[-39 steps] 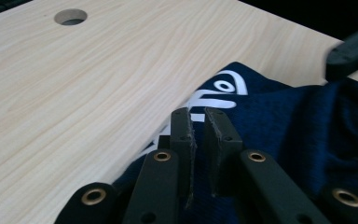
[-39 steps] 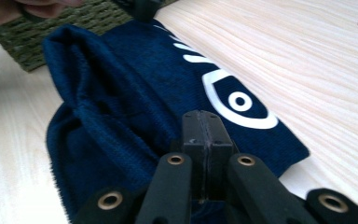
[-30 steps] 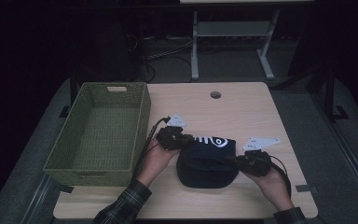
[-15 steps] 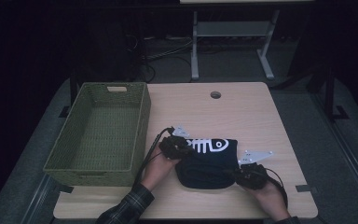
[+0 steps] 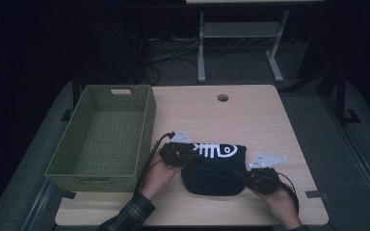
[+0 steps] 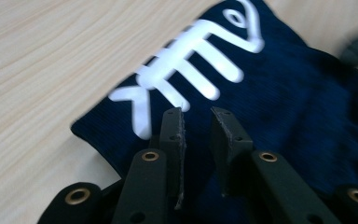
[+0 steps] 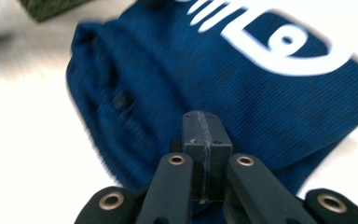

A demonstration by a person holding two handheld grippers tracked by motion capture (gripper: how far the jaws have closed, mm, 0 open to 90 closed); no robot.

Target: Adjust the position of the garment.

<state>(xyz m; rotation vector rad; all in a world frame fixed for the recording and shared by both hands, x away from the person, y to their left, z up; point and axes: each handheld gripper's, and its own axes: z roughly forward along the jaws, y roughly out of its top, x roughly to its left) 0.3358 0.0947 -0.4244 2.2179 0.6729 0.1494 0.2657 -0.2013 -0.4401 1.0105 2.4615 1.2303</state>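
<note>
Gripper (image 6: 196,122) on my left has parted slightly, releasing the navy fish-bone sweater (image 5: 217,166); my right gripper (image 7: 204,140), now drawn nearer, stays closed, whether on cloth I cannot tell.

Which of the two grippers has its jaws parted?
The left gripper, over the navy fish-skeleton cloth, shows a gap between its jaws; the right gripper has its jaws pressed together.

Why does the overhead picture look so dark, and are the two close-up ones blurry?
High view: dim room, black beyond the table. Left gripper view: bright, the jumper slightly soft, wood grain clear. Right gripper view: the jumper's white fish print smeared, the table washed out nearly white.
</note>
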